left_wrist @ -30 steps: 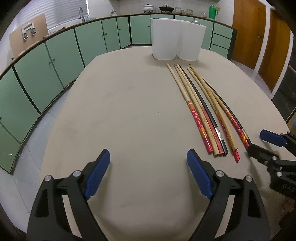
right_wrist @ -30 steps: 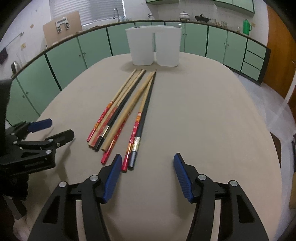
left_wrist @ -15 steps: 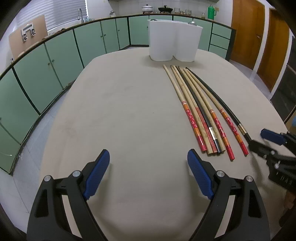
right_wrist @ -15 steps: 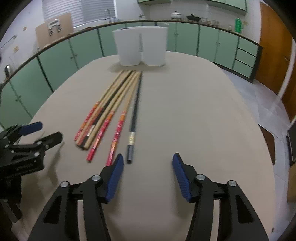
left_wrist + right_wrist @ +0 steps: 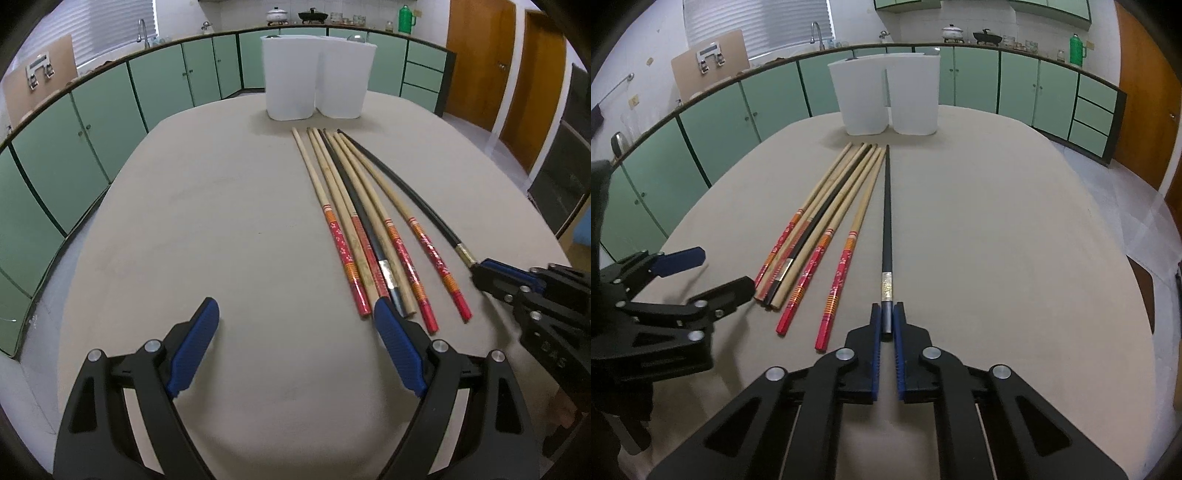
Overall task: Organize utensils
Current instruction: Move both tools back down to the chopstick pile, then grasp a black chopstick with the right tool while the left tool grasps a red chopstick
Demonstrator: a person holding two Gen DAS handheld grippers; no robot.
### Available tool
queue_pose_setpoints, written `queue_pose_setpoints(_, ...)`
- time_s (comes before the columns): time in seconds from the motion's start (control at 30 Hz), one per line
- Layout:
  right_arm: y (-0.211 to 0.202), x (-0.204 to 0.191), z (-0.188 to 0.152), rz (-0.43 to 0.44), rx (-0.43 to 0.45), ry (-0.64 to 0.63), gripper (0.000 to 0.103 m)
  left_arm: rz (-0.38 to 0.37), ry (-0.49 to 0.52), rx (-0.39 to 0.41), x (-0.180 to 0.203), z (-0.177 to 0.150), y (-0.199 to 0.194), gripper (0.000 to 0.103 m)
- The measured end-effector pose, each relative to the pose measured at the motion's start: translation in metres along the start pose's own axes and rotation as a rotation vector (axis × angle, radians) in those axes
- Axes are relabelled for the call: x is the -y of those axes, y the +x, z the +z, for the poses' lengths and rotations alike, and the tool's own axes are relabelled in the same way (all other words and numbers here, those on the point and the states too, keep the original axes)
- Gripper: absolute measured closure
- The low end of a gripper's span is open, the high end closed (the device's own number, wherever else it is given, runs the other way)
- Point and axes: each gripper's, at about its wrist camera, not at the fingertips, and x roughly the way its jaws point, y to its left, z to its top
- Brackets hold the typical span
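The left wrist view is taken low over the near end of the table [image 5: 192, 206], facing along it toward the white holder [image 5: 317, 88] at the far end, with the row of chopsticks [image 5: 354, 229] seen to its right. The right wrist view is set lower and closer, aimed straight down the black chopstick [image 5: 886, 229] toward the same holder [image 5: 886, 96]. Table, chopsticks, holder and green cabinets [image 5: 775, 99] are shared; each gripper is caught in the other's frame.
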Motion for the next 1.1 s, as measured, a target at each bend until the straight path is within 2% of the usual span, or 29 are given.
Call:
queue_pose_setpoints(0.13,0.000,0.000,-0.001,0.002,0.002,0.001,0.096,0.041,-0.024,-0.020,-0.006,0.002,0.007,0.018)
queue_pose_setpoints(0.23,-0.001,0.000,-0.001,0.005,0.002,0.003,0.096,0.040,-0.058,-0.027,-0.016,0.001,0.007,0.018)
queue_pose_setpoints(0.43,-0.001,0.001,-0.002,0.005,0.005,0.001,0.096,0.041,-0.042,-0.022,-0.013,0.000,0.005,0.020)
queue_pose_setpoints(0.53,0.000,0.001,-0.001,0.007,0.004,-0.001,0.095,0.028,-0.033,-0.012,-0.007,0.002,0.005,0.031)
queue_pose_setpoints(0.63,0.001,0.001,0.001,0.009,0.002,0.000,0.096,0.011,-0.016,0.000,-0.002,0.003,0.004,0.050)
queue_pose_setpoints(0.7,0.001,0.001,0.001,0.009,0.002,0.001,0.096,-0.001,0.001,0.006,0.002,0.003,0.003,0.071)
queue_pose_setpoints(0.73,0.001,0.002,0.001,0.011,0.002,0.002,0.096,-0.011,0.009,0.009,0.005,0.003,0.002,0.076)
queue_pose_setpoints(0.8,0.000,0.003,0.001,0.015,0.001,0.007,0.096,-0.022,0.020,0.011,0.009,0.002,0.002,0.092)
queue_pose_setpoints(0.87,-0.001,0.003,0.002,0.015,-0.001,0.014,0.096,-0.029,0.025,0.012,0.012,0.002,0.002,0.097)
queue_pose_setpoints(1.1,-0.018,0.009,0.009,0.019,0.028,0.019,0.097,-0.036,0.020,0.044,0.008,0.008,-0.013,0.097)
